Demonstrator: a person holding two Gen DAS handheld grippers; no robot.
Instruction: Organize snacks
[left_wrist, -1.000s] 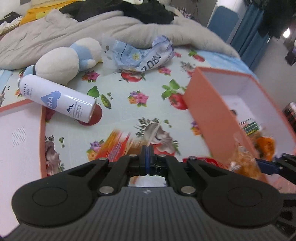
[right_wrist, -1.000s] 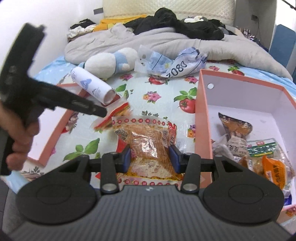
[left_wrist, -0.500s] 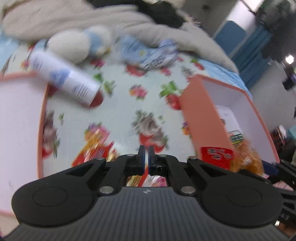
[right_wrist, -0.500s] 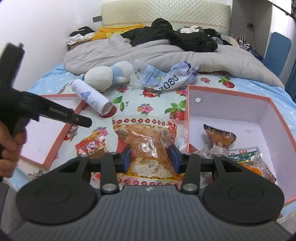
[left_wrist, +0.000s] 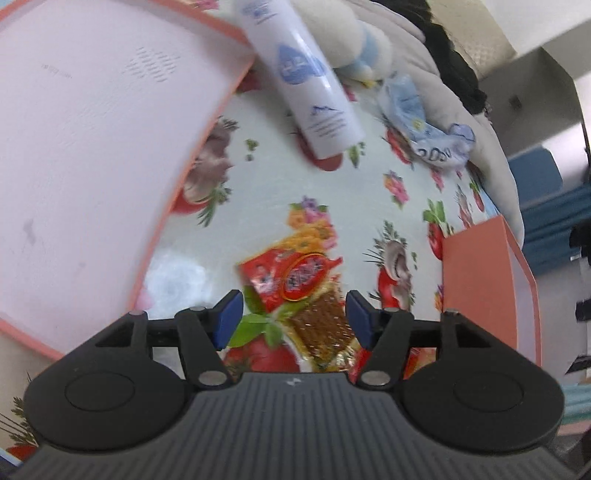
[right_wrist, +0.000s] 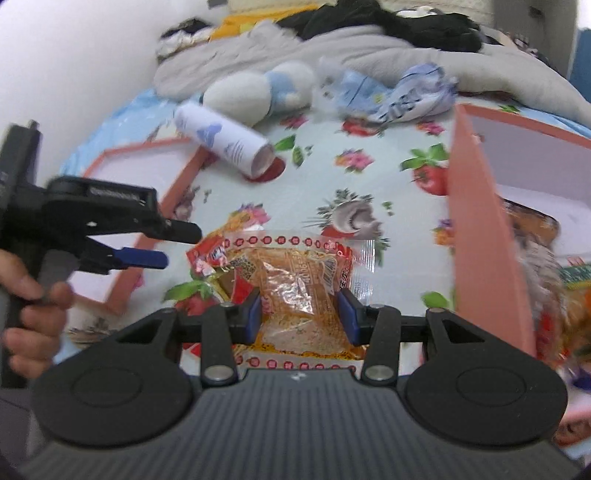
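Snacks are being gathered off the bed into the box (right_wrist: 480, 236), a salmon-edged carton with a white inside that stands at the right and already holds several packets.

The right hand-held gripper (right_wrist: 301, 314) has its blue pads pressed on a crinkly clear bag (right_wrist: 299, 280) of orange-brown snack, squeezing it across its width; the film puckers between the pads, so the grip looks firm. The bag is held low and just left of the box wall, probably so it can be carried over the rim and dropped inside.

The left hand-held gripper (left_wrist: 291, 317) is spread wide with nothing between its pads, tilted down over a small red packet (left_wrist: 288, 280) that lies flat on the sheet (left_wrist: 351, 206). From the right wrist view the same gripper (right_wrist: 162, 245) reaches in from the left, with the packet (right_wrist: 207, 254) partly under the bag's edge. I judge it is lining up to straddle that packet; the foil is thin, glossy and flat, so the pads will need to get low to pinch it.

Box lid (left_wrist: 92, 147), shallow with a matte white inside, rests on the left. A smooth white can (left_wrist: 306, 85) lies on its side beside a soft plush toy (right_wrist: 255, 92), with a crumpled blue wrapper (right_wrist: 402, 92) farther back.
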